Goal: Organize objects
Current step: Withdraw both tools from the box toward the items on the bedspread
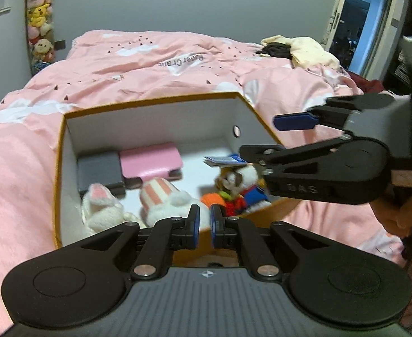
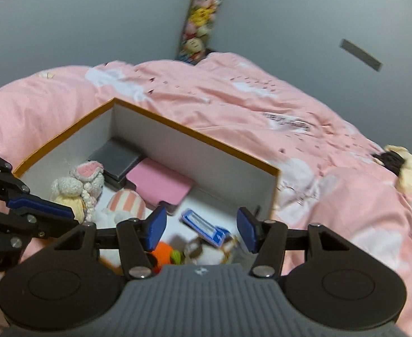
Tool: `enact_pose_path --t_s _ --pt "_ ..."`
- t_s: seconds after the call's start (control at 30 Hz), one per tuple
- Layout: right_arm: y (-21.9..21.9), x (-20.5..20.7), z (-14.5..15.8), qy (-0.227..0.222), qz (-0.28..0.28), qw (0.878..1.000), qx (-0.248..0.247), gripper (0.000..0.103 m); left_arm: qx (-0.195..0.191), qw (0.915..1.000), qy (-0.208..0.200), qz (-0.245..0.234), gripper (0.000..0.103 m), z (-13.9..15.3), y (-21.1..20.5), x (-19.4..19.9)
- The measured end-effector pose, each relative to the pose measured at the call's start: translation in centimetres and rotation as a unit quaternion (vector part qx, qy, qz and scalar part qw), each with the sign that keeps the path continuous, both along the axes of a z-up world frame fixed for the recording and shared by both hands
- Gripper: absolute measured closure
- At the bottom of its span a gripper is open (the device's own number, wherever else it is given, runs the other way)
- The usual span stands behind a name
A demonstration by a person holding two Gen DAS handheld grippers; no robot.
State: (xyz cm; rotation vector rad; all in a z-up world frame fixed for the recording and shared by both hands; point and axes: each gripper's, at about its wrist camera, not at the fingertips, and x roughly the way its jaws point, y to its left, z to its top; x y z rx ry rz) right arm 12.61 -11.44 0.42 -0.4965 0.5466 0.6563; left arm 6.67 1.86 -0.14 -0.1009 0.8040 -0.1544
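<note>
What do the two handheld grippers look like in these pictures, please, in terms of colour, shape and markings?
Both match: the left gripper and right gripper have black linkage arms with silver pivot screws, blue pads on the fingertips, round black housings either side, and a ribbed grey body with a small white emblem. The right one's arm bears raised letters, seemingly "DAS". No cables or sleeves show.

We're looking at a big bed under a pink duvet with white cloud shapes and tiny dark triangles. Past its far left corner hangs a tall column of stuffed plush toys against the grey wall. On the duvet's far right edge sits a cream and black bundle of cloth, with an open doorway just beyond it.
</note>
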Motion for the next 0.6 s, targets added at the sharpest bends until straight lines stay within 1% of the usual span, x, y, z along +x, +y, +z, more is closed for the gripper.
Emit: enact_pose_path --t_s 0.13,0.23,0.33,0.5,0.53,0.57,0.6 --pt "-2.5 -2.5 -0.2 0.006 -0.03 0.999 0.027 0.045 -0.004 0.9999 0.01 -0.011 0.095 -0.2 -0.7 -1.1" --pt "-3.6 -4.2 -1.4 0.015 -0.049 0.998 0.03 0.045 -0.007 0.9996 0.022 -0.017 0.088 -0.6 -1.4 -1.9" --pt "-4.0 -5.4 -3.1 0.048 -0.057 0.997 0.026 0.045 -0.022 0.9986 0.041 -0.026 0.087 -1.3 -1.9 -2.2" --pt "-4.5 -6.4 -5.7 0.128 -0.076 0.989 0.023 0.046 -0.026 0.9949 0.091 -0.036 0.087 -3.2 -2.5 -2.9" --pt "-4.8 -6.6 -6.2 0.141 -0.082 0.986 0.022 0.047 -0.032 0.9939 0.1 -0.035 0.087 -3.6 -2.4 -3.1" --pt "-5.0 -6.7 -6.6 0.151 -0.086 0.985 0.019 0.05 -0.041 0.9928 0.108 -0.034 0.084 -3.9 -2.2 -3.2" --pt "-5.2 -6.7 -7.1 0.159 -0.09 0.983 0.017 0.051 -0.05 0.9914 0.116 -0.033 0.082 -4.3 -2.0 -3.4"
